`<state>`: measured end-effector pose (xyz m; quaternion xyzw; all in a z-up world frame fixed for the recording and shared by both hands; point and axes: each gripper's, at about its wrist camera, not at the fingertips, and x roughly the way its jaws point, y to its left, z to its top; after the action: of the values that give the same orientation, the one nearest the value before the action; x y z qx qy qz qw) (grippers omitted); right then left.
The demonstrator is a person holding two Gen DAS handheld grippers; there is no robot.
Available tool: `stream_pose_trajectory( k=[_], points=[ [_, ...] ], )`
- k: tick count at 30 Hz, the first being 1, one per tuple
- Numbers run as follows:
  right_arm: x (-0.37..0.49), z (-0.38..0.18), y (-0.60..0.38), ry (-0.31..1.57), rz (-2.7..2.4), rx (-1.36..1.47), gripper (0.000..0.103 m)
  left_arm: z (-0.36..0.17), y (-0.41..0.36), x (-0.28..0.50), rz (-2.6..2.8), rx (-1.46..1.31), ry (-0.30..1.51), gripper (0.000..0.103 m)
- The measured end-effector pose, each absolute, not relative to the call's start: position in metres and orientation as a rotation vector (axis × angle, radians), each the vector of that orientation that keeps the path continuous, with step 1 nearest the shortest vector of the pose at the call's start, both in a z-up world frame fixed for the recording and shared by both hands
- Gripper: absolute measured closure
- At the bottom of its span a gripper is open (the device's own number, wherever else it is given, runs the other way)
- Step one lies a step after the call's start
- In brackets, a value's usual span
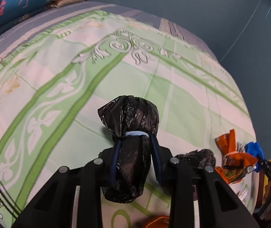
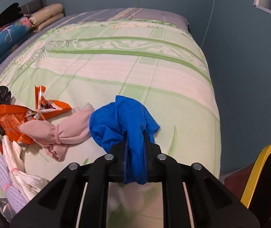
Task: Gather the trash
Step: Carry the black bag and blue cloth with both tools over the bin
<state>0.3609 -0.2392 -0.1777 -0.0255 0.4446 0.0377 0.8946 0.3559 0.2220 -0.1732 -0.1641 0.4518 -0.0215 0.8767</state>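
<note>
My left gripper (image 1: 134,140) is shut on a black plastic bag bundle (image 1: 129,114) tied with a pale blue band, held just above the green patterned bedspread (image 1: 78,76). A crumpled blue plastic bag (image 2: 116,117) sits squeezed between the fingers of my right gripper (image 2: 135,134), which is shut on it. More trash lies on the bed to the left in the right wrist view: an orange wrapper (image 2: 15,117), a tied pink bundle (image 2: 59,131), a white bundle (image 2: 21,163) and a lilac bundle (image 2: 4,172). A second black bag (image 1: 198,157) lies beside the orange wrapper (image 1: 232,159).
A yellow-rimmed bin (image 2: 268,176) stands on the floor past the bed's right edge, by the blue wall (image 2: 249,76). Folded pillows and a flowered blue blanket (image 2: 8,38) are stacked at the far left of the bed.
</note>
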Motion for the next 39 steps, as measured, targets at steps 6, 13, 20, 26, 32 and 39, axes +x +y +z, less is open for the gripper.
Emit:
stream_pose_trajectory(
  k=[6,13,20,26,32,39],
  points=[
    [0.346,-0.151,-0.24,0.872,0.094,-0.045,0.092,-0.155,0.243,0.341,-0.022,-0.403,0.858,0.075],
    [0.315,-0.114,-0.239,0.821,0.156,0.0,0.092,-0.138,0.255,0.323,0.038,-0.396,0.794,0.075],
    [0.28,-0.081,-0.24,0.77,0.218,0.017,0.092,-0.115,0.235,0.295,0.056,-0.342,0.728,0.075],
    [0.251,-0.057,-0.251,0.713,0.224,0.015,0.092,-0.092,0.206,0.277,0.021,-0.312,0.696,0.075],
    [0.224,-0.037,-0.271,0.666,0.214,0.026,0.092,-0.06,0.169,0.26,-0.026,-0.274,0.656,0.074],
    [0.198,-0.016,-0.3,0.609,0.184,0.045,0.092,-0.022,0.115,0.243,-0.097,-0.228,0.618,0.074]
  ],
)
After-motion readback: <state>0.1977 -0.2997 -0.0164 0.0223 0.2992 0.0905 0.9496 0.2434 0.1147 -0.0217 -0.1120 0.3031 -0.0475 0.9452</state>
